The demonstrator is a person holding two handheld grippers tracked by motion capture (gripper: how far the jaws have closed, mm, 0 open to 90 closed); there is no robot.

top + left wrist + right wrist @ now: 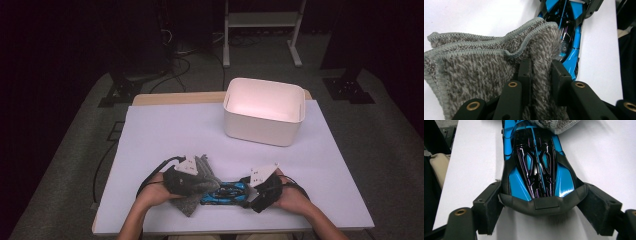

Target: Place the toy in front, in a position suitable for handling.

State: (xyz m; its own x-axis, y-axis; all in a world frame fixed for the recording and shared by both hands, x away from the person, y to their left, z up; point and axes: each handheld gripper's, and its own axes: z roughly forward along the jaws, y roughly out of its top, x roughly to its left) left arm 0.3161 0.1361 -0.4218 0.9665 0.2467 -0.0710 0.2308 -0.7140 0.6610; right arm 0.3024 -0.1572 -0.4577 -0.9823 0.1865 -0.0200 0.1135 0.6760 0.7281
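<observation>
Farther back on the table (160,130), toward its right, stands a white bin (264,111), open at the top; what shows of its inside is bare and pale. It sits well apart from the hands, with a wide stretch of white tabletop between it and them, and more bare surface to the left of it.

Near the table's front edge lies the blue and black toy car (226,193), between the two grippers. Its long axis runs left to right across the table, roughly parallel to the front edge. In the right gripper view the car (536,170) points away from the camera, so one end faces the right gripper (541,207) and the other end faces the left one; which end is the nose cannot be told.

The right gripper (264,189) has its jaws set wide, one pad against each side of the car's dark end piece, clasping it.

The left gripper (185,176) pinches a folded grey cloth (197,186) in a narrow grip; in the left gripper view a fold of the cloth (486,70) is squeezed between the pads (525,72). The cloth rests against the car's (570,37) left end and drapes over part of it.

Only a thin strip of table remains between the car and the front edge.
</observation>
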